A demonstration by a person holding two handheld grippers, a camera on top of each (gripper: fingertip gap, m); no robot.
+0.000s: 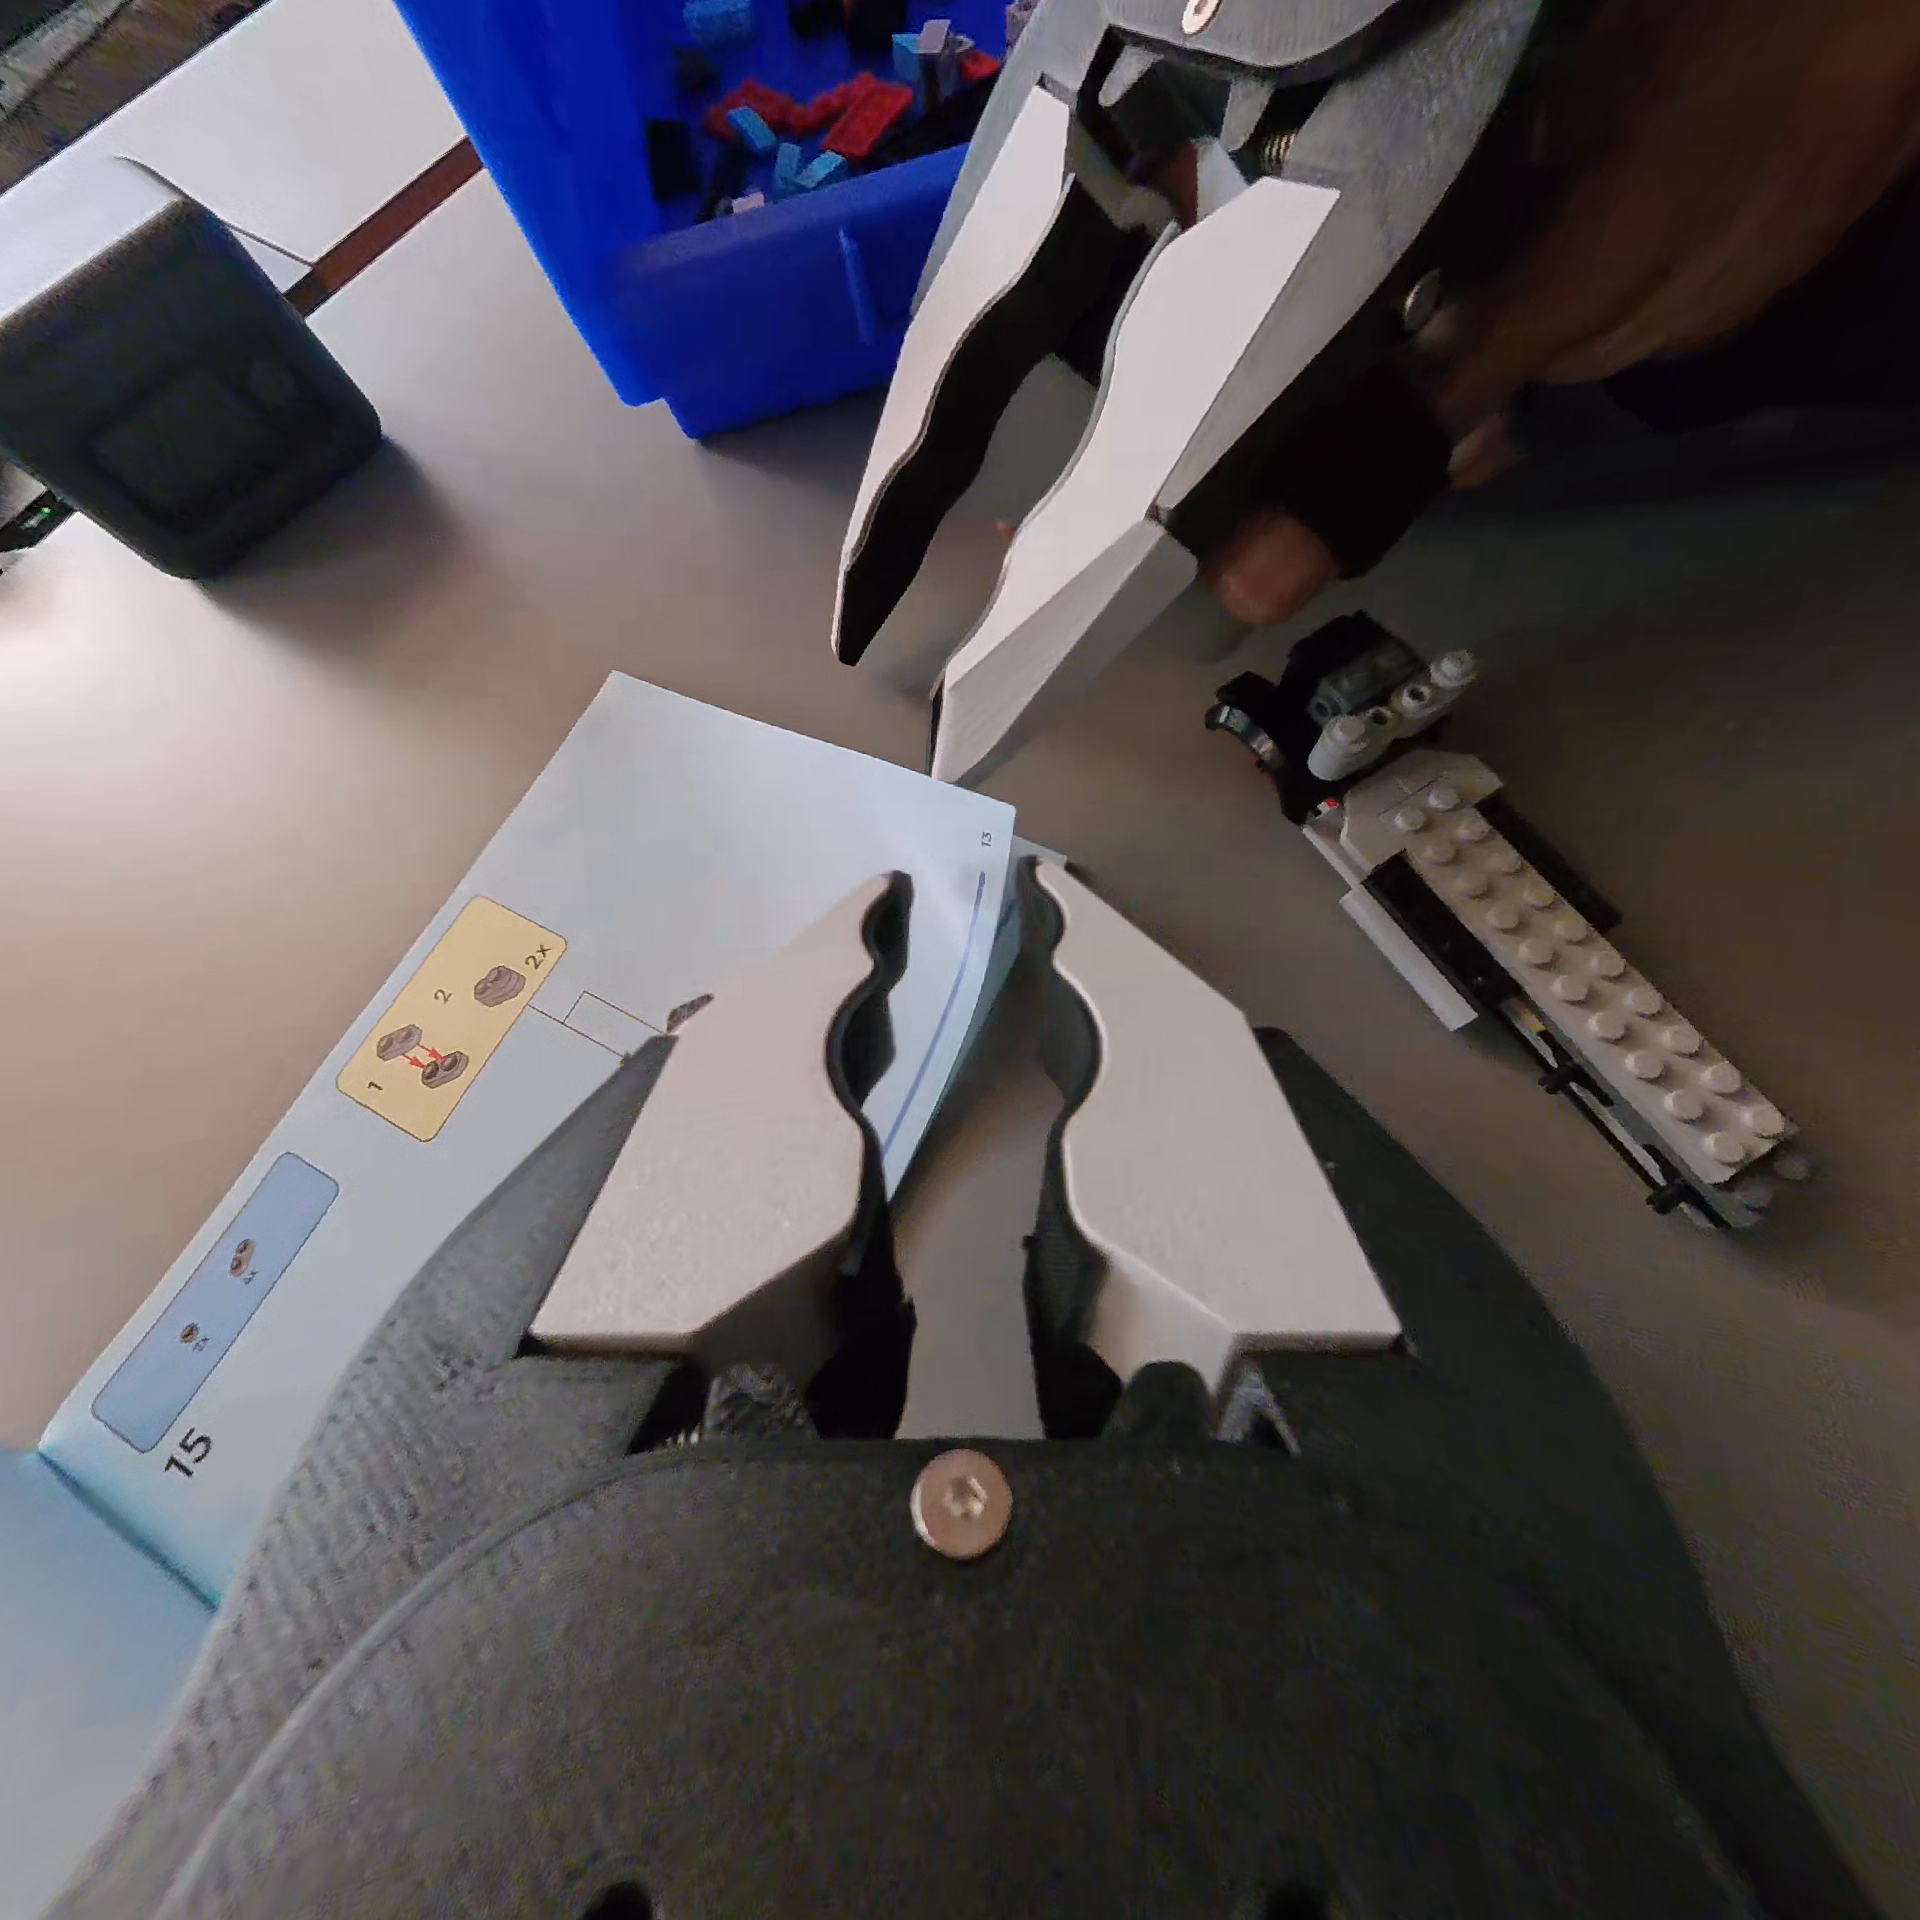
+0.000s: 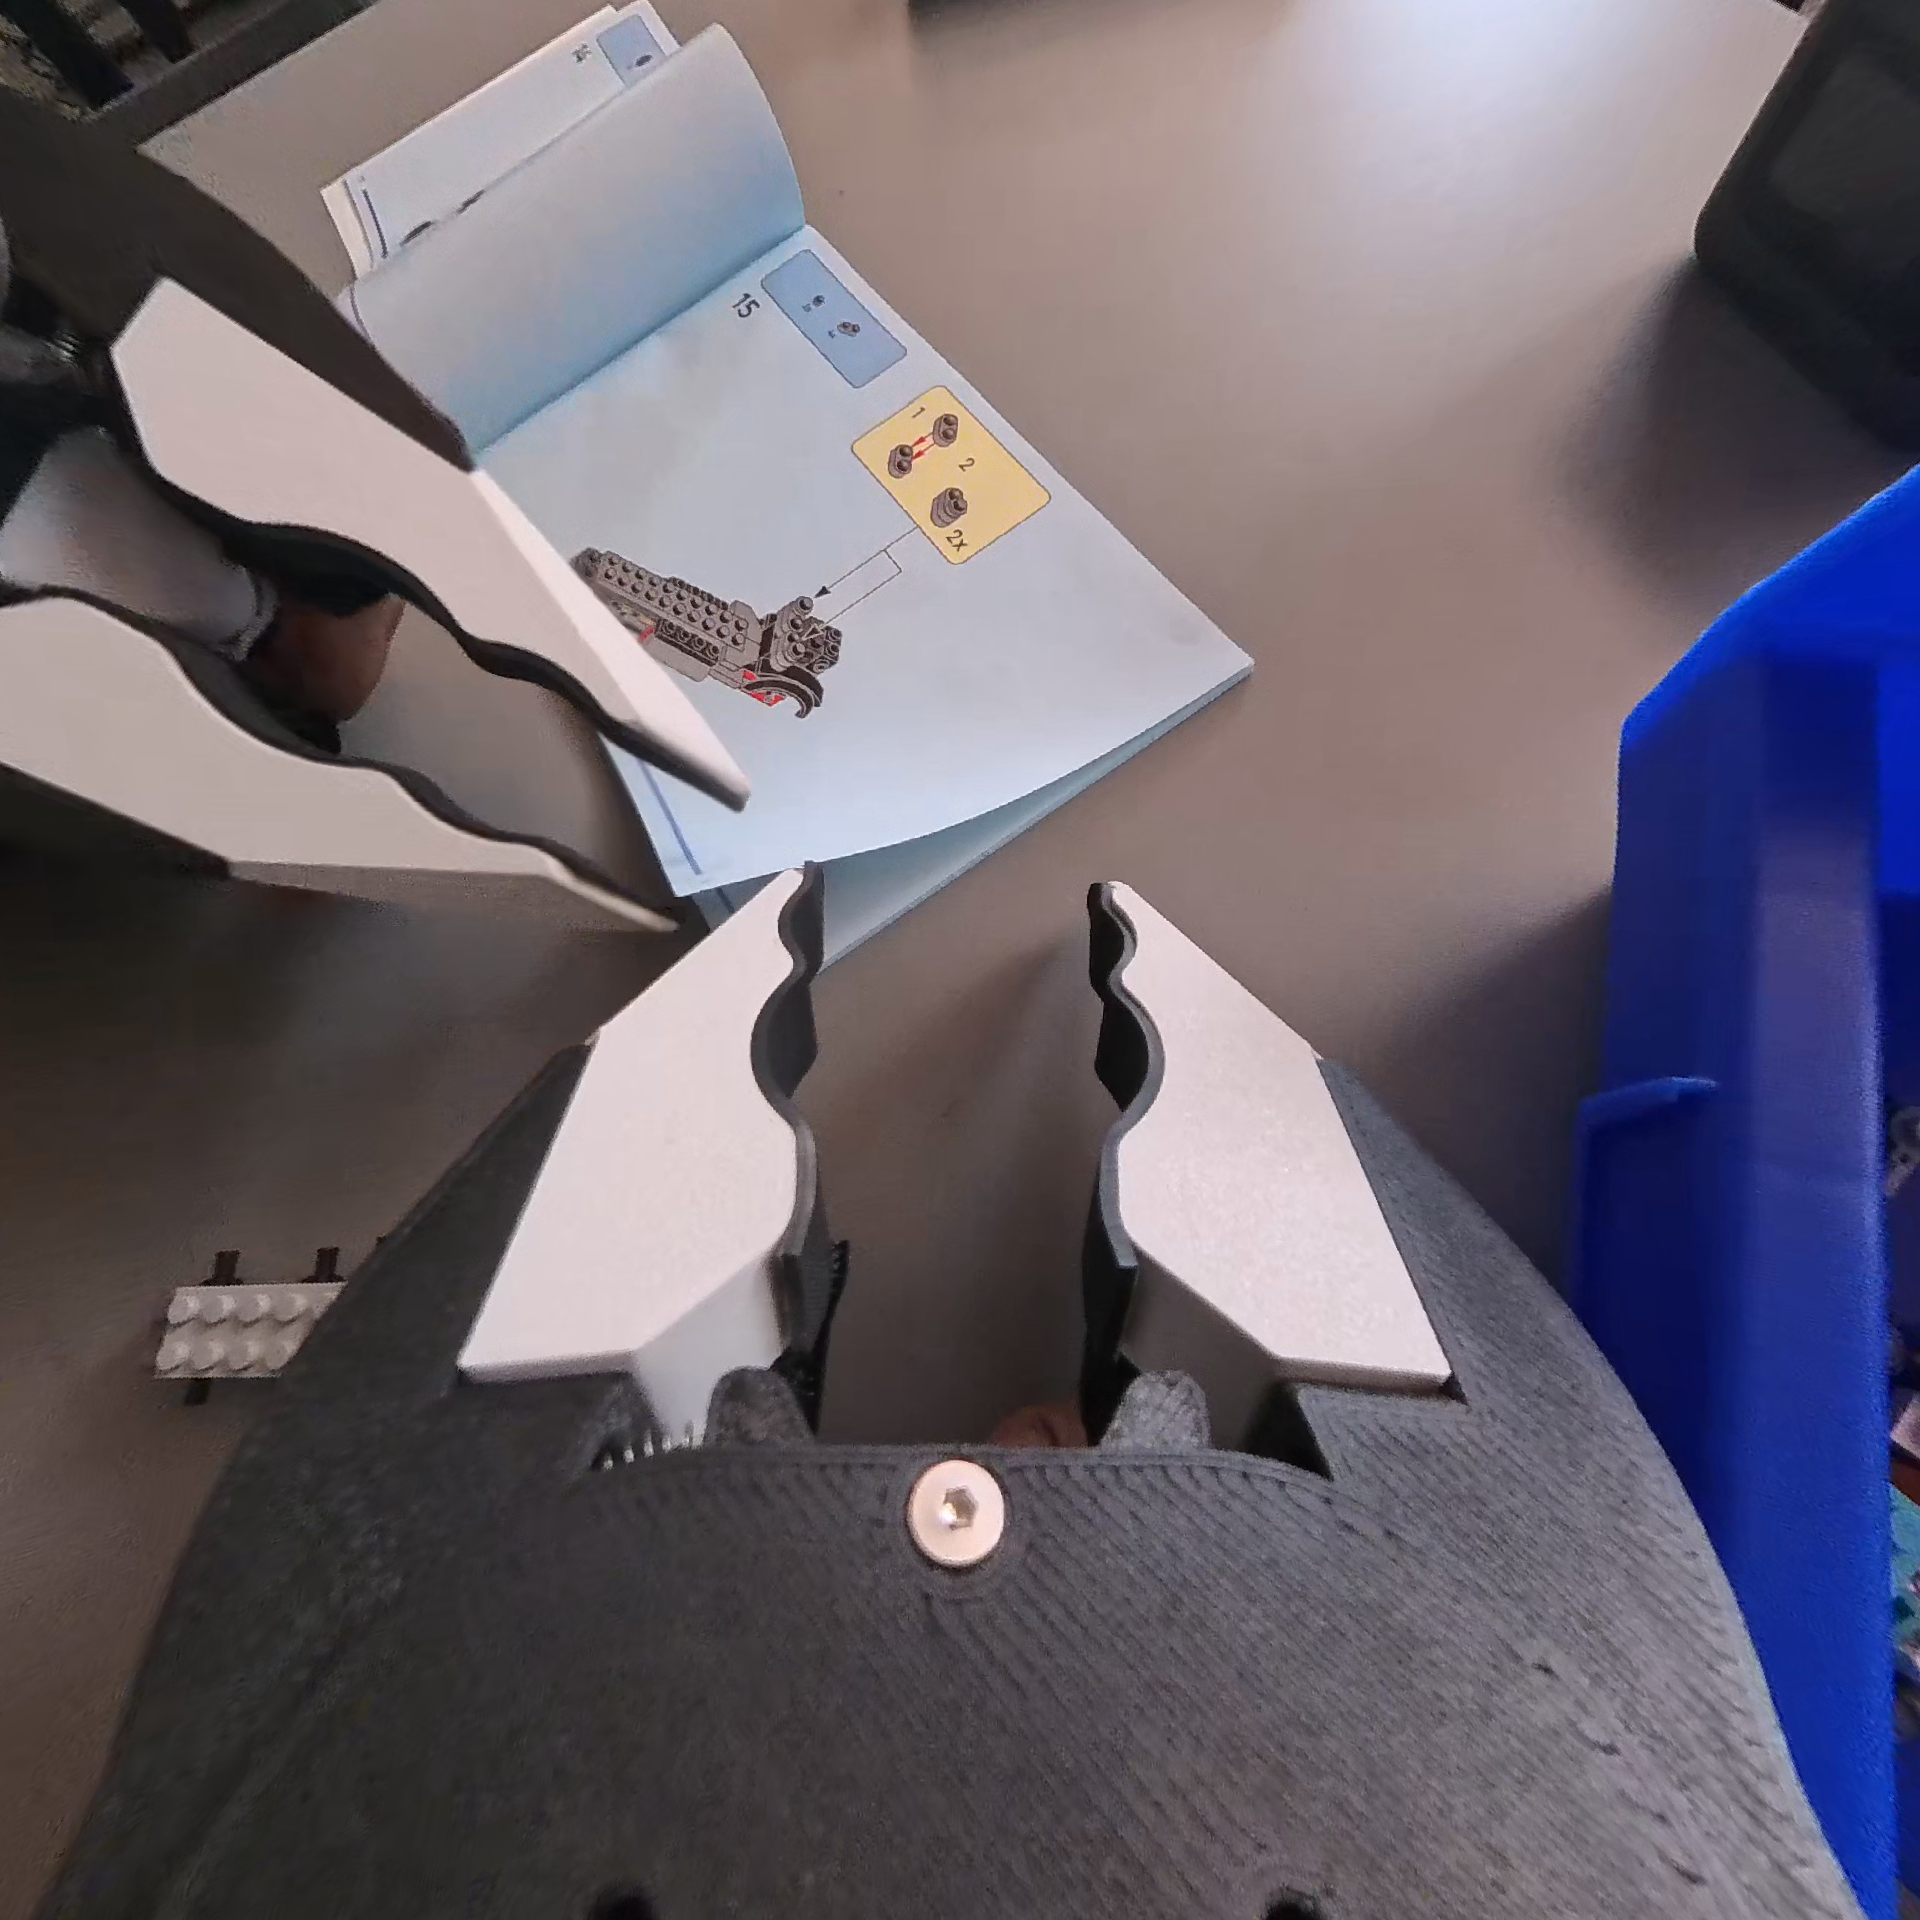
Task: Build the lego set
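My left tongs [image 1: 966,883] hang over the corner of the open instruction booklet [image 1: 665,862], jaws slightly parted, nothing between them. My right tongs [image 2: 951,894] gape wide and empty just beside its edge. The half-built grey lego model [image 1: 1507,935] lies on the desk [image 1: 520,582]; the blue parts bin [image 1: 748,270] stands beyond.

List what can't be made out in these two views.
- Partly built lego model: right wrist view, mostly hidden behind the right gripper.
- Blue bin contents: left wrist view, cut by the top edge, pieces too small.
- Instruction booklet drawing: left wrist view, covered by the left gripper.
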